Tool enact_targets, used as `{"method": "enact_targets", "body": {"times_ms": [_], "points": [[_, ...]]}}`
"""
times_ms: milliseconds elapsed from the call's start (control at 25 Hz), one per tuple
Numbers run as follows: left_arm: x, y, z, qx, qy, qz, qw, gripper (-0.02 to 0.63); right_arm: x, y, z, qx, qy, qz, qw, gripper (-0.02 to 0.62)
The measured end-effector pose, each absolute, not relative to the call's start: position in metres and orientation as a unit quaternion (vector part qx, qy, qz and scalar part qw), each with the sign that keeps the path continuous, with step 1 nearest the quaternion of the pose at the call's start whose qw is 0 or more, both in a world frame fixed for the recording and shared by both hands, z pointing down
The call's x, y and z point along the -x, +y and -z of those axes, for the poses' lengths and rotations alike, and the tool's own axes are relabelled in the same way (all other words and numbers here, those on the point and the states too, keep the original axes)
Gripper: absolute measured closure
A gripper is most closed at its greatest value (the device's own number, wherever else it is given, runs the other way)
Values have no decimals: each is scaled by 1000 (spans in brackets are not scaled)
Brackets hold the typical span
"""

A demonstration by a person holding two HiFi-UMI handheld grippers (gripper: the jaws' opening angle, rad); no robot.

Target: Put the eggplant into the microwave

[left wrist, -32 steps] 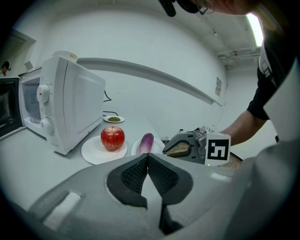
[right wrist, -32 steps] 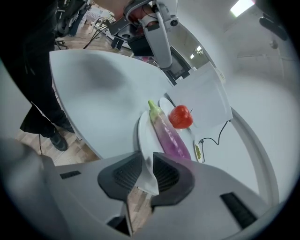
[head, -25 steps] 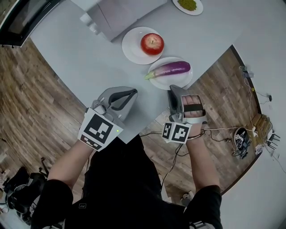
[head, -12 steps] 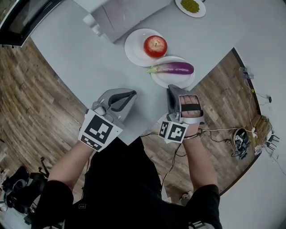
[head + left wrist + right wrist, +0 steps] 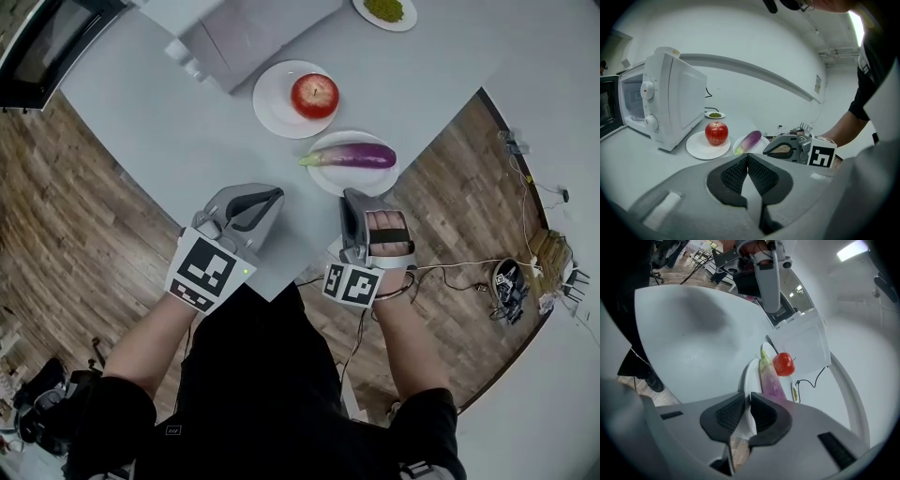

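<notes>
The eggplant [image 5: 354, 156] lies on its white plate [image 5: 352, 181]. Our right gripper [image 5: 350, 197] hovers just short of that plate and our left gripper [image 5: 270, 197] farther from it, both with jaws pressed together on nothing. We judge the eggplant light, firm and glossy-slick, best pinched across its thick middle.

Your head camera looks steeply down on the table [image 5: 187, 131]. The left gripper [image 5: 747, 155] camera sits low, facing across the tabletop. The right gripper [image 5: 747, 393] camera looks closely along it. All three views share the eggplant [image 5: 356, 156] and apple [image 5: 315, 95].
</notes>
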State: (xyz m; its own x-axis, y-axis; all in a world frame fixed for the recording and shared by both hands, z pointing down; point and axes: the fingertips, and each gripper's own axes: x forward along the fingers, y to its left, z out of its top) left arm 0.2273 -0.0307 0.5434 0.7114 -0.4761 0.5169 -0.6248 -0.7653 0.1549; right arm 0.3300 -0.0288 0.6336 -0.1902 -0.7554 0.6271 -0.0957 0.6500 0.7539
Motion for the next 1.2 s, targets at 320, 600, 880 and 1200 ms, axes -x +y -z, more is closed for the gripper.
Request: {"method": "enact_targets", "body": {"times_ms": [320, 600, 880, 1200], "points": [[-227, -31, -536, -911, -304, -232, 156, 597, -327, -37, -633, -306, -726, 258, 559, 560], [-224, -29, -538, -909, -309, -233, 154, 597, -328, -39, -631, -326, -689, 333, 555, 562], [-228, -25, -530, -912, -311, -227, 144, 597, -331, -39, -621, -357, -672, 374, 530, 572], [-231, -20, -529, -910, -315, -229, 141, 597, -335, -32, -610, -369, -665, 387, 521, 572]]}}
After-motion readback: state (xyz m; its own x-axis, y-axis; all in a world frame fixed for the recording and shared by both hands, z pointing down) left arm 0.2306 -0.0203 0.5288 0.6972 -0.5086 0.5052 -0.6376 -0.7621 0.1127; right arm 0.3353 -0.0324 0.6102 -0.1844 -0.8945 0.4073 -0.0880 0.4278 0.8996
